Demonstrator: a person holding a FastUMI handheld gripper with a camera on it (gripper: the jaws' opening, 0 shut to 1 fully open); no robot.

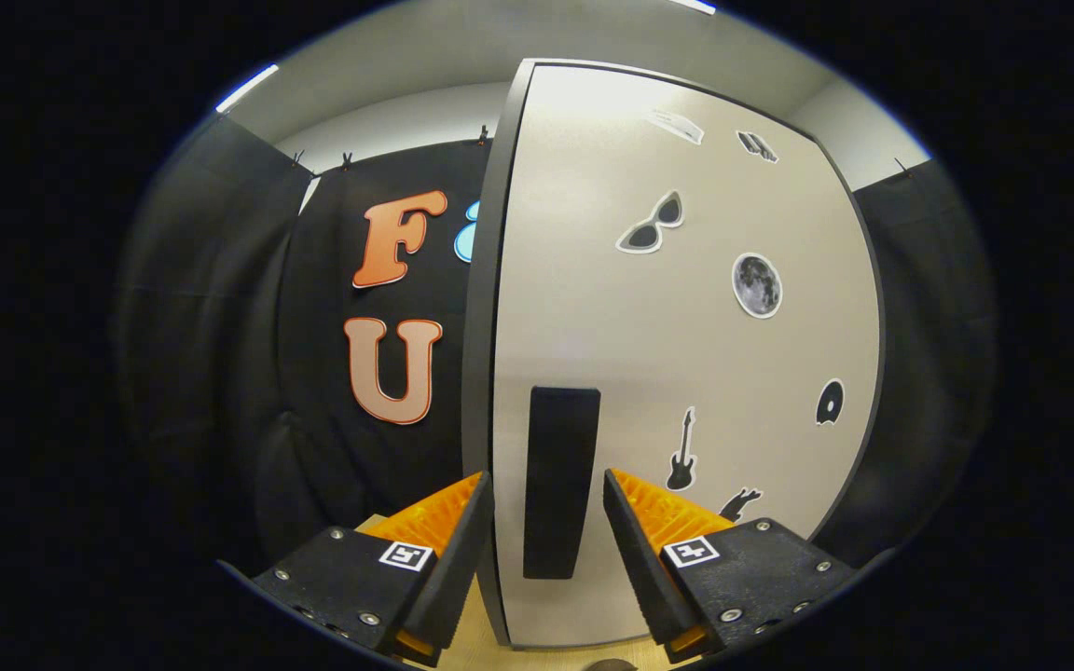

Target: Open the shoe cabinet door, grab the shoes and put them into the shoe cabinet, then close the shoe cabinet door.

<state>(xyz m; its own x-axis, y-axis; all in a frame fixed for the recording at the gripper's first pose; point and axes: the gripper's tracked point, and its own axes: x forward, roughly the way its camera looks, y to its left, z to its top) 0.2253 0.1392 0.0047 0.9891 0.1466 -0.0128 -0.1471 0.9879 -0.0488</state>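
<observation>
Gripper at the foot of the view, its two fingers spread apart and pressing on nothing; the jaws stand to either side of the dark vertical handle, which lies in the gap between them with clear space left on both sides. The left finger sits just in front of the door's near edge, the right finger in front of the door face. Beneath the fingers shows a strip of pale wooden surface, on which the cabinet appears to stand, and a small dark rounded object at its nearest margin, too little of it visible to identify. Immediately beyond the fingers rises the shoe cabinet door, a tall pale panel with a dark edge band, seemingly flush and closed, though the hinge side cannot be confirmed. Decorative stickers are scattered over the panel: an electric guitar just beyond the right finger, a second partly hidden dark sticker beside that finger, sunglasses and a moon higher up, and smaller ones toward the top and right edge. Farther back hangs the black cloth wall of the booth, with a pale ceiling above. Judged from this arrangement, the task stands at its first step: the handle is framed but not yet gripped, and the door is unopened. Remaining are closing on the handle, swinging the door out, fetching the shoes, placing them inside, and shutting the door.
</observation>
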